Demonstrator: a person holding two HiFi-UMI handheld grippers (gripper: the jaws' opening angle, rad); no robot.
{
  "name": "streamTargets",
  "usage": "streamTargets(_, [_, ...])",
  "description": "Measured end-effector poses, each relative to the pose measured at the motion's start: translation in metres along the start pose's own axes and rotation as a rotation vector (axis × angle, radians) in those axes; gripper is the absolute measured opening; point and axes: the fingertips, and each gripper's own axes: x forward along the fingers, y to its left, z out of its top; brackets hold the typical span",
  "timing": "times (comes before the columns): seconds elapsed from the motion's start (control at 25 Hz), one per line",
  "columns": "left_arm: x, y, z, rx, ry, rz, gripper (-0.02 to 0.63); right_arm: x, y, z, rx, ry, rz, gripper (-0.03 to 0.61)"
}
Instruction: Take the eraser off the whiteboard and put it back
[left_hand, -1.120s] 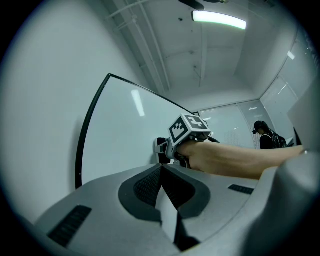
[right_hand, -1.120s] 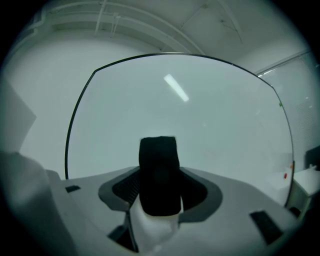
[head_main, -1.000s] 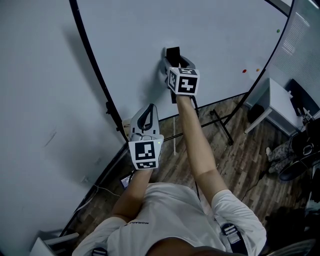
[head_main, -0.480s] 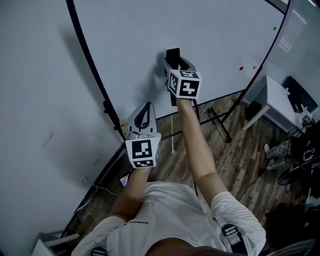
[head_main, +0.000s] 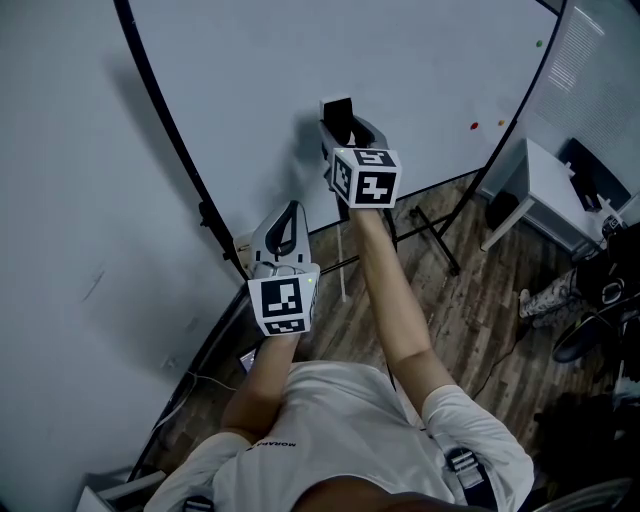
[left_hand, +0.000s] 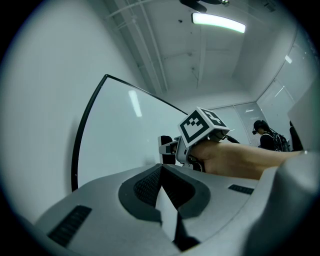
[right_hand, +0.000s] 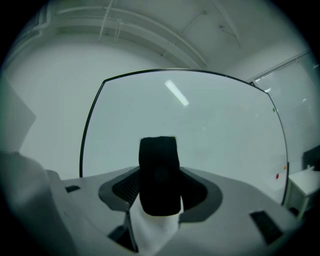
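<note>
Logging layout, largest first: black-rimmed whiteboard upright, filling the far field; right tongs held level at arm's reach toward its face, clenched on the black eraser; eraser sits straight ahead between the pads, long axis vertical, at or just off the board; contact with the surface cannot be told from either view; left tongs held short of the board, nearer the body, jaws together with nothing in them; judgement: right hand is nearer, so seating the eraser calls for a straight push forward.
</note>
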Motion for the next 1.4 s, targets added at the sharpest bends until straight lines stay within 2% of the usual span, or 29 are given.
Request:
streamTargets(0.6, [0.003, -0.012, 0.008, -0.007, -0.025, -0.012, 0.002, -0.044, 0.011, 0.011, -0.027, -0.048, 0.009, 0.235])
streamTargets(1.4, [0.005, -0.021, 0.005, 0.006, -0.026, -0.028, 0.002, -0.081, 0.014, -0.023, -0.023, -0.041, -0.024, 0.235])
